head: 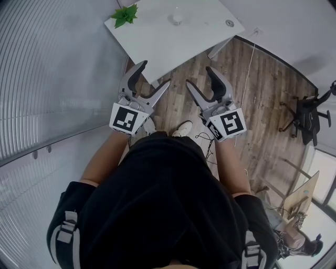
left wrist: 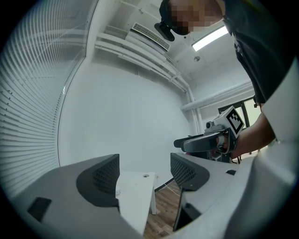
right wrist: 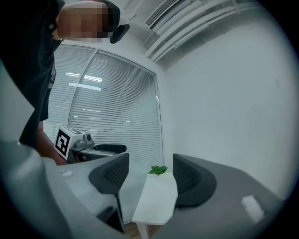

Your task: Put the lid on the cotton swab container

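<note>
While both jaw pairs stand wide apart with nothing between them, the left tool (head: 155,73) and right tool (head: 198,75) hang over the wooden floor, well apart from the white tabletop (head: 157,37). A small pale object (head: 177,19) near the plant (head: 125,16) is probably the cotton swab container. It is too small to show any contents or a lid. Reaching in before finding the lid could tip the light container and spill the swabs.

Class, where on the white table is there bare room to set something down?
Mostly bare: the stretch between the plant and the small white container, between that container and the small round disc, and along the near edge of the table. Nowhere crowded.
</note>
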Tool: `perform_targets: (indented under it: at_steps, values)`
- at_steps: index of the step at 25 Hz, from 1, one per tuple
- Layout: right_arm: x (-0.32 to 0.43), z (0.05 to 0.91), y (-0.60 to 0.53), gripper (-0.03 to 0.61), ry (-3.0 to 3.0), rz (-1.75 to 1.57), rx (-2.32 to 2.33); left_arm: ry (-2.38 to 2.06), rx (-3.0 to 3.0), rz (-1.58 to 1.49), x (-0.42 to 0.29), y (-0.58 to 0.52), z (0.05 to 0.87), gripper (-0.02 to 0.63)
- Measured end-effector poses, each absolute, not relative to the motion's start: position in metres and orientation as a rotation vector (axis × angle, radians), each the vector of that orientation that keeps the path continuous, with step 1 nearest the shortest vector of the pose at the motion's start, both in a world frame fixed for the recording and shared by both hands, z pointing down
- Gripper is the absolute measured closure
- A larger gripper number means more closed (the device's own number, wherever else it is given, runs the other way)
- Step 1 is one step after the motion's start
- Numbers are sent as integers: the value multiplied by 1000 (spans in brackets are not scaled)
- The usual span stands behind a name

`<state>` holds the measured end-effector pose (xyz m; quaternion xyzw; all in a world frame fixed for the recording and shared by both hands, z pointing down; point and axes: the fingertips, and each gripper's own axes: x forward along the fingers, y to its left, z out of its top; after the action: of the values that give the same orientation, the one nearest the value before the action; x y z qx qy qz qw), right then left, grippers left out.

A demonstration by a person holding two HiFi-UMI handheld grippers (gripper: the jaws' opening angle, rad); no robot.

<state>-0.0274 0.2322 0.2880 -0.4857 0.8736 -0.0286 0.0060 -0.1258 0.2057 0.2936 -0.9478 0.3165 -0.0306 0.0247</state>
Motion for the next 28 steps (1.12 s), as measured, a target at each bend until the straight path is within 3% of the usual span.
perform_targets:
  at_steps: [28]
  values:
    - [103, 304, 255, 287, 2736, -84, -1500, 1025, -2904, -131, -2, 227, 303, 287]
